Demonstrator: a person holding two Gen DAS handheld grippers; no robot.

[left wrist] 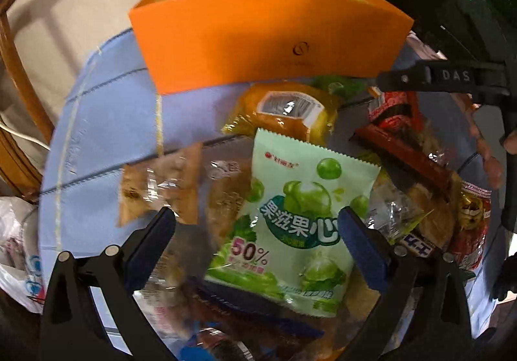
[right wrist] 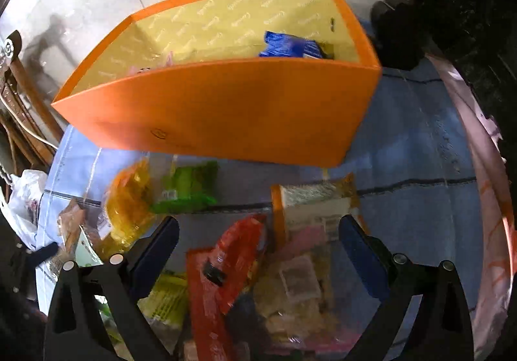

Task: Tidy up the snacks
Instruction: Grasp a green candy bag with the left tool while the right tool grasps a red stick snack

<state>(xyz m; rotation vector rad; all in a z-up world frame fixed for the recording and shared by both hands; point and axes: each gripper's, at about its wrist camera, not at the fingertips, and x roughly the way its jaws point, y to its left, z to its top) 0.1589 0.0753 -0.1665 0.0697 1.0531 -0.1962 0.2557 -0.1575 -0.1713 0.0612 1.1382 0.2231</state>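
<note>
Between your left gripper's wide-open jaws lies a pale green snack packet printed with green grapes and "50%"; the blue pads stand either side of it, and whether they touch it cannot be told. It rests on a heap of wrapped snacks on the light blue cloth-covered surface. Just beyond it sits a yellow-orange plastic packet with a white barcode label, and to its left a clear-wrapped brown pastry. To the right lie a long red-brown snack bar wrapper and, near the edge, a red and gold packet. A tall orange cardboard box with a yellow lining stands at the far side of the cloth.

From your right wrist view, your right gripper also holds its jaws spread apart, gripping nothing, above a blurred pile with a red-orange foil packet and pale clear-wrapped biscuits. A bright green packet and a crinkled yellow transparent bag lie farther left, near the box's front wall. Inside the box, toward its right end, rests a shiny blue packet.
</note>
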